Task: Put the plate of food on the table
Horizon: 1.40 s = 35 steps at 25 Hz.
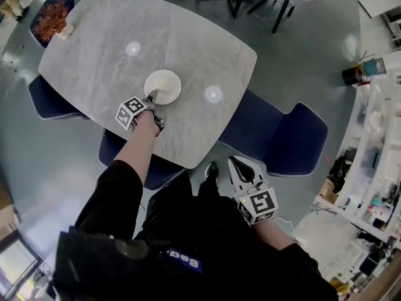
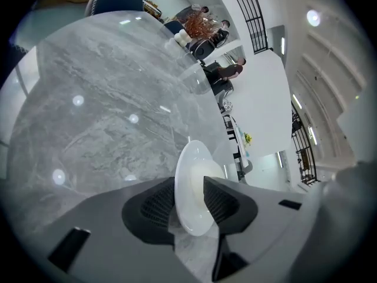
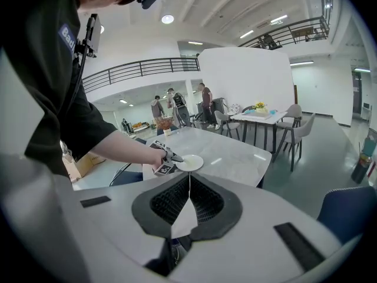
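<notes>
White round plate of food [image 1: 163,85] rests on the grey marble-patterned tabletop [image 1: 188,36], toward the table's 6 o'clock edge as the head view shows it. The placement appears done; the step in hand is judged to be the release.

1. Left gripper [image 1: 150,99] sits at the plate's 7 o'clock. In the left gripper view its jaws stand apart with the plate [image 2: 197,208] rim between them, and the pads do not appear to press on it.
2. Draw the left gripper [image 2: 189,184] straight back toward 7 o'clock, along the line of the jaws. Hold the jaws wide until the rim is clear, since a pad catching the rim would likely drag or tip the plate.
3. Do not raise the gripper before the lower jaw is out from under the rim.
4. Right gripper [image 1: 237,168] hangs low beside your body, off the table at its 5 o'clock. Its jaws [image 3: 188,187] are closed together with nothing between them. Leave it there.

Limits of view:
- The food is only a pale mound, and its kind cannot be told.
- The plate's underside is hidden, so full contact with the tabletop is inferred.
- From the right gripper view the plate [image 3: 189,163] is small and distant.
</notes>
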### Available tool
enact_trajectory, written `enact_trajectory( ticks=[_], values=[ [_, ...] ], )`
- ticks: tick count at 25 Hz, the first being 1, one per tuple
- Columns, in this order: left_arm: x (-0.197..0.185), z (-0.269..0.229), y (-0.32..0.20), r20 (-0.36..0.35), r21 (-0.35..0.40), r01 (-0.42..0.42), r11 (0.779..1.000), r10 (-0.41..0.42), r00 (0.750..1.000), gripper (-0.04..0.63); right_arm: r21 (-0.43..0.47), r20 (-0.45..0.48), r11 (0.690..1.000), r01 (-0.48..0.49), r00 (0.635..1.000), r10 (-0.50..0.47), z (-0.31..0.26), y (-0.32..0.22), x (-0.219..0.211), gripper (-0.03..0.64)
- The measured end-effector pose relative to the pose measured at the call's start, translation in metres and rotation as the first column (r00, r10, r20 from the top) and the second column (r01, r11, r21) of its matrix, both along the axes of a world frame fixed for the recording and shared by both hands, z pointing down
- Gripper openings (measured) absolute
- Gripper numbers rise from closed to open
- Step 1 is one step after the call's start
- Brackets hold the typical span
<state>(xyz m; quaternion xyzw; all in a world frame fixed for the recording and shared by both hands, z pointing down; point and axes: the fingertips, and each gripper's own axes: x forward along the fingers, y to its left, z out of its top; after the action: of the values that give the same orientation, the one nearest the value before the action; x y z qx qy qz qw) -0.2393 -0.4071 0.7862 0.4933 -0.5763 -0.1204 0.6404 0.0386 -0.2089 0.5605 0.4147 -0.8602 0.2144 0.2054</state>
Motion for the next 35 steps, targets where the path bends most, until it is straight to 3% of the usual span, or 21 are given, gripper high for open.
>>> enact_trajectory(
  ticks=[4, 10, 17, 24, 28, 35],
  values=[
    [-0.005, -0.001, 0.001, 0.073, -0.027, -0.026, 0.999, 0.028, 0.997, 0.15, -0.013, 0.001, 1.0, -0.006, 1.0, 0.006, -0.007, -0.002, -0.004, 0.012],
    [-0.012, -0.006, -0.002, 0.151, 0.018, -0.012, 1.0, 0.009, 0.988, 0.15, -0.009, -0.006, 1.0, 0.002, 1.0, -0.002, -0.006, -0.003, -0.003, 0.011],
    [-0.007, 0.002, 0.008, 0.197, -0.034, -0.063, 0.997, 0.069, 0.978, 0.15, -0.003, 0.002, 1.0, 0.009, 1.0, -0.009, -0.006, -0.001, -0.004, 0.012],
    [-0.001, 0.002, 0.018, 0.16, -0.067, -0.107, 0.992, 0.117, 0.98, 0.15, 0.008, 0.021, 1.0, 0.02, 1.0, -0.02, -0.009, 0.0, -0.004, 0.012],
    [0.001, -0.003, 0.027, 0.105, -0.054, -0.095, 0.994, 0.101, 0.989, 0.15, 0.024, 0.022, 0.999, 0.028, 0.999, -0.028, -0.018, -0.002, -0.002, 0.012],
    [0.007, -0.042, 0.055, 0.067, 0.058, -0.099, 0.993, 0.095, 0.993, 0.15, 0.036, 0.077, 0.996, 0.085, 0.993, -0.087, -0.022, 0.008, -0.008, 0.012]
  ],
)
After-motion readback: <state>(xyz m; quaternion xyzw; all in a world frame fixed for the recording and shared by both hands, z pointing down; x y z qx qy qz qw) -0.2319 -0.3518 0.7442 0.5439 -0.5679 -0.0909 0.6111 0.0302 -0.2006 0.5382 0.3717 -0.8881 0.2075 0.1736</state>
